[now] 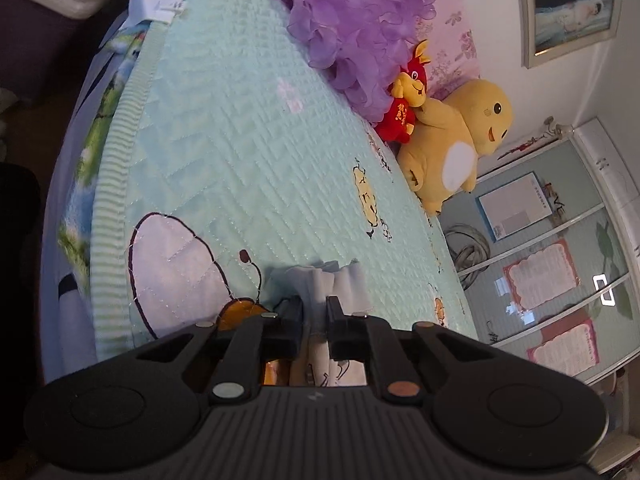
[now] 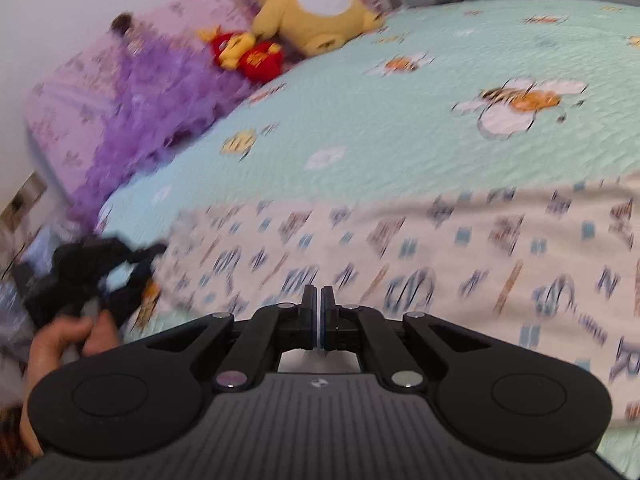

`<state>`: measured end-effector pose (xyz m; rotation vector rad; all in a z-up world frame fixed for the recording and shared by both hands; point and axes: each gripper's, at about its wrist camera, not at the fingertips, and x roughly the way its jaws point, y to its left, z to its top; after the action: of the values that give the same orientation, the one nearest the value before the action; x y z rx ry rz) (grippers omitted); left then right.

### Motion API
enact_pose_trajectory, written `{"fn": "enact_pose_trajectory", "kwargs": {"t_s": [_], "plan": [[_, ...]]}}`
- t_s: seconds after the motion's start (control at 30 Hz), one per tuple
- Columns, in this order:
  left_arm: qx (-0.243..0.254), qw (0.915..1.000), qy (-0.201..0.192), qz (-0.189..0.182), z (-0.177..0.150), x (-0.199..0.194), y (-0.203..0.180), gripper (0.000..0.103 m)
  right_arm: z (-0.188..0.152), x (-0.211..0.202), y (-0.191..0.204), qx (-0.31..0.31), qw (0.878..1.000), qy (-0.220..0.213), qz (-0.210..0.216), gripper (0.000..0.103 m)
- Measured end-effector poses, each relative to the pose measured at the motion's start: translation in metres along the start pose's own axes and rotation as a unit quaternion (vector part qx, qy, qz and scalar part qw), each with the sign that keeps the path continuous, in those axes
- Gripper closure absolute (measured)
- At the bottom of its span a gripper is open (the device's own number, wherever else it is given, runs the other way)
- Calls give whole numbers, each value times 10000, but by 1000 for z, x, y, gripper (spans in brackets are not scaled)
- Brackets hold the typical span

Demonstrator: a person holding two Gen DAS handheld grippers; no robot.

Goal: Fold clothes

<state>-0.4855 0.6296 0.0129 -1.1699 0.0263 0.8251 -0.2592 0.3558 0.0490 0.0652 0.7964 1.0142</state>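
A cream garment (image 2: 400, 248) printed with letters lies spread across the near part of the bed in the right wrist view. My right gripper (image 2: 318, 300) is shut on its near edge. In the left wrist view, my left gripper (image 1: 315, 308) is shut on a bunched fold of the same cream garment (image 1: 332, 280), held just above the quilt. The left gripper (image 2: 92, 276) also shows in the right wrist view at the garment's left end, with the hand holding it below.
The bed has a mint green quilt (image 1: 248, 140) with bee prints. A yellow plush (image 1: 456, 140), a red plush (image 1: 404, 104) and a purple ruffled cushion (image 1: 352, 20) sit by the headboard. A glass-door wardrobe (image 1: 560, 260) stands beside the bed.
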Motion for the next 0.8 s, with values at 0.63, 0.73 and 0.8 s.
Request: {"fn": "enact_pose_trajectory", "kwargs": {"t_s": [0.63, 0.73, 0.8], "plan": [[208, 9997, -125, -54, 0, -4, -9, 95, -15, 18, -3, 153, 9991, 239, -307, 103], [385, 9990, -162, -170, -1, -7, -23, 96, -33, 14, 9, -399, 9986, 242, -267, 103], [592, 9976, -157, -329, -2, -12, -39, 96, -26, 10, 3, -147, 9996, 231, -118, 103]]}}
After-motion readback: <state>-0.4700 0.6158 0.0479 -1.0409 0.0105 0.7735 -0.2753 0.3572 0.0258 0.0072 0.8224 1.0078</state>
